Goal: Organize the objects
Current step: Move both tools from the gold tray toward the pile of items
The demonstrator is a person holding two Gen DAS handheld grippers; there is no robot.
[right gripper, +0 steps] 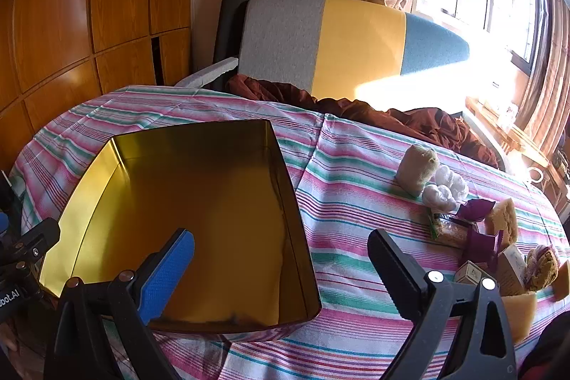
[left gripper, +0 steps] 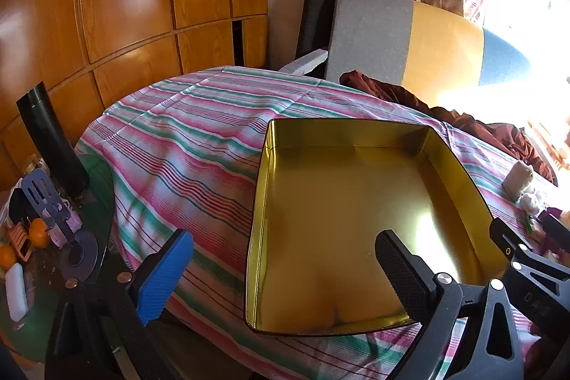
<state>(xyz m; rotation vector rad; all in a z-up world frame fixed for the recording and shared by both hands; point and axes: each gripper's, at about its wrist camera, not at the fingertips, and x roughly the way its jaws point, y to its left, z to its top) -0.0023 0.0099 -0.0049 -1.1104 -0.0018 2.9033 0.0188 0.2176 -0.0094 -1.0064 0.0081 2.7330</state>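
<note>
Left gripper point(left gripper: 285, 276) fingers wide, right gripper point(right gripper: 281, 273) fingers wide, empty gold tin point(right gripper: 117, 166) below both, untouched

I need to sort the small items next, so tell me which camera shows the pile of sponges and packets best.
The right wrist view. The pile of sponges and packets lies in plain sight there on the striped cloth, right of the gold tin. The left wrist view catches only a few pieces squeezed against its right edge, partly behind the right gripper.

left claw point(left gripper: 285, 276) | black frame | blue pad, black pad | silver screws
</note>
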